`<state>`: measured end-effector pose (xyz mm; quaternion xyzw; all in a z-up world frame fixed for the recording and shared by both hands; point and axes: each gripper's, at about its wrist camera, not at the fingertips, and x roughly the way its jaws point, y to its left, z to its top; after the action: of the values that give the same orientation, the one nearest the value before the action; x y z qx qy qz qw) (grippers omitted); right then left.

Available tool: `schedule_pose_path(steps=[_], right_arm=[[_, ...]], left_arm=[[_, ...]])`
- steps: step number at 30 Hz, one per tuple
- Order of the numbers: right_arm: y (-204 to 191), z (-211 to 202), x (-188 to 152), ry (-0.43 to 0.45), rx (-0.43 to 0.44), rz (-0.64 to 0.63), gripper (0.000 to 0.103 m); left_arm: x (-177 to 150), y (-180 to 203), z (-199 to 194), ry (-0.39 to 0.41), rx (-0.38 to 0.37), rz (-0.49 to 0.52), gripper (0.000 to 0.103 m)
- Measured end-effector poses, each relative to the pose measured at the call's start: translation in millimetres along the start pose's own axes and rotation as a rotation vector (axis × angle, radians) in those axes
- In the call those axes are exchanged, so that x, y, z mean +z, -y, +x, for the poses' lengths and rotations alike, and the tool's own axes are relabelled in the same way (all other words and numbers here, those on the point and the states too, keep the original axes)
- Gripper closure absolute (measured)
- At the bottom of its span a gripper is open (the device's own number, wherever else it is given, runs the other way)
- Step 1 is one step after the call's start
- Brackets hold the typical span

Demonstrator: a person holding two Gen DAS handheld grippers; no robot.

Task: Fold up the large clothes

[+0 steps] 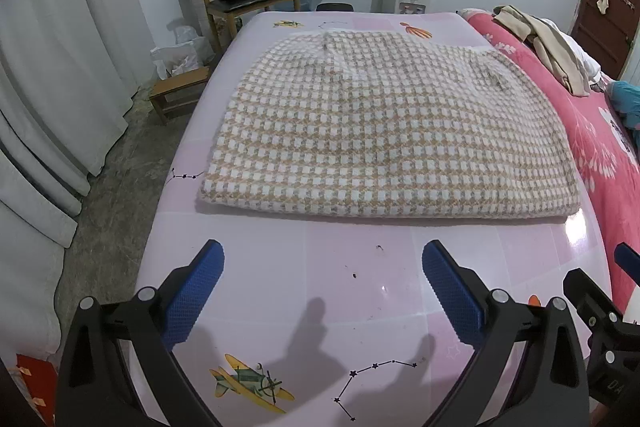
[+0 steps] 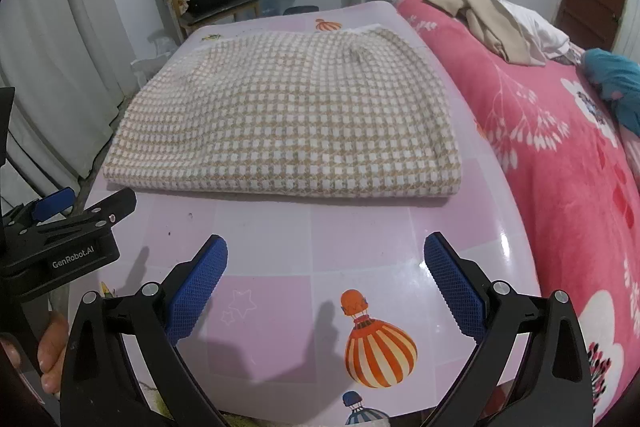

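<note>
Both the left gripper [image 1: 323, 257] and right gripper [image 2: 326, 251] are gaping empty, the folded checked garment [image 1: 384, 131] lying at twelve o'clock (on the pink table [image 1: 320, 291]).

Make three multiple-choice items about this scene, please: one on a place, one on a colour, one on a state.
1. Where does the checked garment lie?
A. on the pink table
B. on the wooden chair
C. on the floor

2. What colour are the pads on the gripper fingers?
A. red
B. blue
C. green

3. In what state are the left gripper and the right gripper?
A. both shut on the garment
B. one open, one shut
C. both open and holding nothing

Key: 1 A, the garment rests flat and folded on the tabletop; 2 B, the ribbed pads are blue in both views; 3 C, each pair of fingers stands wide apart over bare table, short of the cloth.
</note>
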<state>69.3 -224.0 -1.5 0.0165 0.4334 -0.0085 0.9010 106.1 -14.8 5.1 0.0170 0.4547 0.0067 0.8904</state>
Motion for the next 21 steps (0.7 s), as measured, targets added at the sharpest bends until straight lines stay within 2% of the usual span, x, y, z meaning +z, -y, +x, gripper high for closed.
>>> schedule_pose_path(steps=[21], right_arm=[[0.7,-1.9,-0.3,0.007,-0.002,0.0,0.008]], left_arm=[[-1.2,2.9,-0.1,-0.003,-0.005,0.006,0.005]])
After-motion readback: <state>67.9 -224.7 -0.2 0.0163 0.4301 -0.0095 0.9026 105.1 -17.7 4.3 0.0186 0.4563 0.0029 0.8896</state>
